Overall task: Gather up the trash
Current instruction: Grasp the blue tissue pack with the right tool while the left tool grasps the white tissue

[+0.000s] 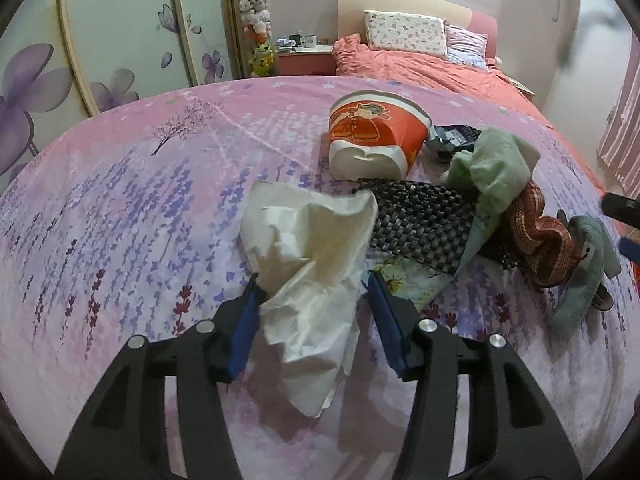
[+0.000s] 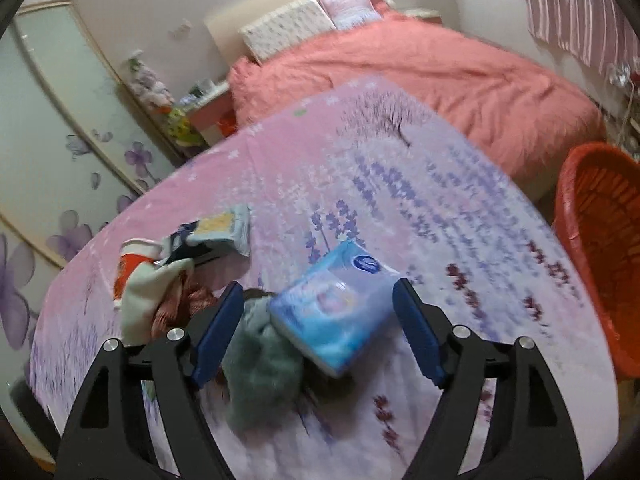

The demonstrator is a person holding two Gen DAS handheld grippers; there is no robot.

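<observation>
Lavender-printed cloth (image 1: 120,208) spreads pink and purple across the whole work surface, and at its far right edge in the right wrist view stands an orange basket (image 2: 592,248), likely where the rubbish goes. Down a size: the heap of clutter, with a crushed red paper cup (image 1: 372,136) on its side, a black woven mat (image 1: 420,220) and a green plush scrap (image 1: 496,168) on top of it. Nearer sits a crumpled white tissue (image 1: 312,256), lying right between the blue pads of the left gripper (image 1: 314,300). The jaws stand about half open; the left pad touches the paper's edge, the right pad stands clear, so no real grip yet. That tissue looks feather-light, soft and crushable, easy to tear, so a pinch across its bunched middle should hold best. The left tool tilts steeply down at it. Over to the right gripper (image 2: 318,316): also angled down, jaws wide, framing a blue tissue pack (image 2: 332,308) without pressing on it. The picture is blurred there.
</observation>
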